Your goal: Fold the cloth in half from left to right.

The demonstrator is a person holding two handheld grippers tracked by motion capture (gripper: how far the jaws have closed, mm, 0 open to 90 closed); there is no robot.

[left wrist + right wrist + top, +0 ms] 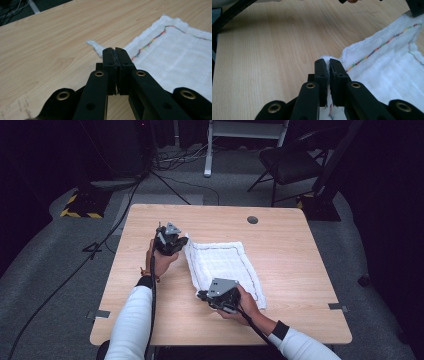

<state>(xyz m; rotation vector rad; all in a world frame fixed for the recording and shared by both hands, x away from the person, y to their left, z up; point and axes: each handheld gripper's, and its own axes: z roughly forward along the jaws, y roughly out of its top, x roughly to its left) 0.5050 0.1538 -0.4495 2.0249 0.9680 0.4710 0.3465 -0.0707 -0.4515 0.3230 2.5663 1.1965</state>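
A white cloth (225,265) with a coloured stitched border lies on the wooden table (280,230). My left gripper (176,241) is at the cloth's far left corner, its jaws shut on that corner; the pinched tip of the cloth (94,46) pokes out past them. My right gripper (201,295) is at the near left corner, jaws shut on the cloth (384,67) edge. The multicolour stitch line (150,43) runs just inside the hem.
A round hole (252,220) sits in the table's far right part. Behind the table stand a black chair (290,162) and a white frame (210,150), with cables on the grey floor. Bare wood lies left of the cloth.
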